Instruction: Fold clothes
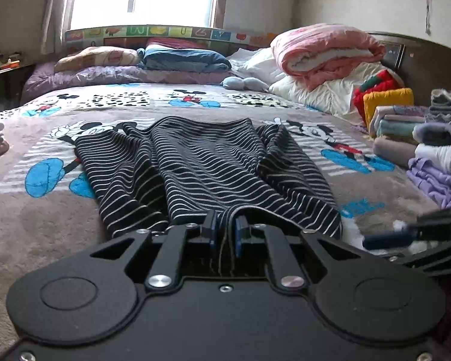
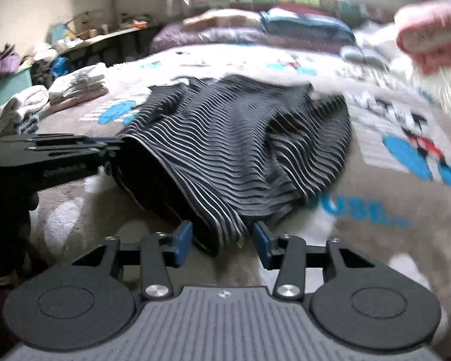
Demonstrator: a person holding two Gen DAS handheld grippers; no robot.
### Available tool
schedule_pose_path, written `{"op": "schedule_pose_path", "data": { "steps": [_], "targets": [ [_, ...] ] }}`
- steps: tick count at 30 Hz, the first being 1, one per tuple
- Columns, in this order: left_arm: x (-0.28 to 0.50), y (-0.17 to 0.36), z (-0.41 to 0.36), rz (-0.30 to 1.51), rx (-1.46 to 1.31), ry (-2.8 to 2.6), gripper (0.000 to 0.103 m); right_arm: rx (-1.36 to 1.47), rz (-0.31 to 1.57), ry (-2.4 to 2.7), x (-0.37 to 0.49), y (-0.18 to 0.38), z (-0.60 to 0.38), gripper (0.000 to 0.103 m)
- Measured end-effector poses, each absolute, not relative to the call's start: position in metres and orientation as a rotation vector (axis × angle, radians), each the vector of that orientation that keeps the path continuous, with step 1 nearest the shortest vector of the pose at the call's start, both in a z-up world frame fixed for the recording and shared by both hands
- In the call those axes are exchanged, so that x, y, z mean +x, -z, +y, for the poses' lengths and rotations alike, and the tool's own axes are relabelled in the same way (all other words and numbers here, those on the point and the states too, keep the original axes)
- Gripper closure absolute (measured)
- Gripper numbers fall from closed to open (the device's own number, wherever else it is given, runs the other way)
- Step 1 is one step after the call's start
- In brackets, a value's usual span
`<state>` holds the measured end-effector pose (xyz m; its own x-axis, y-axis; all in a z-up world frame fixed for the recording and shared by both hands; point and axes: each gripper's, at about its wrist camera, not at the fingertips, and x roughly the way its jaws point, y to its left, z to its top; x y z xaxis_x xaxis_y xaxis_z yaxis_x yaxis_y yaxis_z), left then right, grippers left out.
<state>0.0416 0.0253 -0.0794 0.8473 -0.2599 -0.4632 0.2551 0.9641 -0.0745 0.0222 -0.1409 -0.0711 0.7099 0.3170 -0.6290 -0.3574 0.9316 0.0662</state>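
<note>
Left wrist view: the left hand-held gripper pinches the striped garment's near hem. The right hand-held gripper is spread beside that hem — folding barely begun, folded piles nearby.

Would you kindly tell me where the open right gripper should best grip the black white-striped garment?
Probably the near hem corner of the striped garment, approached from the bed's near edge: that corner lies between the open right gripper, while the left gripper pinches the other.
</note>
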Motion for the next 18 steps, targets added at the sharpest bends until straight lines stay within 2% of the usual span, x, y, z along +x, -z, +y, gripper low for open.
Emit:
{"op": "schedule_pose_path", "data": {
  "steps": [2, 3, 4, 6, 9, 11, 12, 13, 14, 15, 18],
  "targets": [
    [0.039, 0.082, 0.024, 0.492, 0.022, 0.257, 0.088, -0.085, 0.652, -0.336, 0.032, 0.080, -0.131, 0.061],
    [0.038, 0.084, 0.023, 0.491, 0.048, 0.246, 0.081, -0.084, 0.633, -0.310, 0.035, 0.084, -0.129, 0.063],
    [0.035, 0.086, 0.022, 0.490, 0.077, 0.229, 0.066, -0.085, 0.614, -0.283, 0.037, 0.088, -0.129, 0.070],
    [0.030, 0.092, 0.023, 0.489, 0.125, 0.190, 0.051, -0.070, 0.593, -0.242, 0.038, 0.093, -0.134, 0.072],
    [0.028, 0.100, 0.028, 0.516, 0.127, 0.157, 0.047, -0.028, 0.579, -0.195, 0.038, 0.099, -0.146, 0.070],
    [0.029, 0.107, 0.030, 0.532, 0.145, 0.131, 0.045, -0.004, 0.594, -0.182, 0.038, 0.103, -0.152, 0.061],
    [0.030, 0.111, 0.029, 0.537, 0.174, 0.113, 0.045, -0.004, 0.608, -0.192, 0.038, 0.106, -0.152, 0.062],
    [0.031, 0.115, 0.026, 0.539, 0.206, 0.097, 0.049, -0.013, 0.618, -0.214, 0.038, 0.108, -0.150, 0.065],
    [0.031, 0.118, 0.024, 0.535, 0.230, 0.086, 0.061, -0.031, 0.619, -0.243, 0.037, 0.108, -0.149, 0.078],
    [0.030, 0.116, 0.024, 0.521, 0.239, 0.086, 0.094, -0.052, 0.613, -0.273, 0.036, 0.105, -0.149, 0.082],
    [0.015, 0.094, 0.020, 0.447, 0.286, 0.051, 0.098, -0.191, 0.541, -0.317, 0.024, 0.080, -0.147, 0.085]
  ]
}}
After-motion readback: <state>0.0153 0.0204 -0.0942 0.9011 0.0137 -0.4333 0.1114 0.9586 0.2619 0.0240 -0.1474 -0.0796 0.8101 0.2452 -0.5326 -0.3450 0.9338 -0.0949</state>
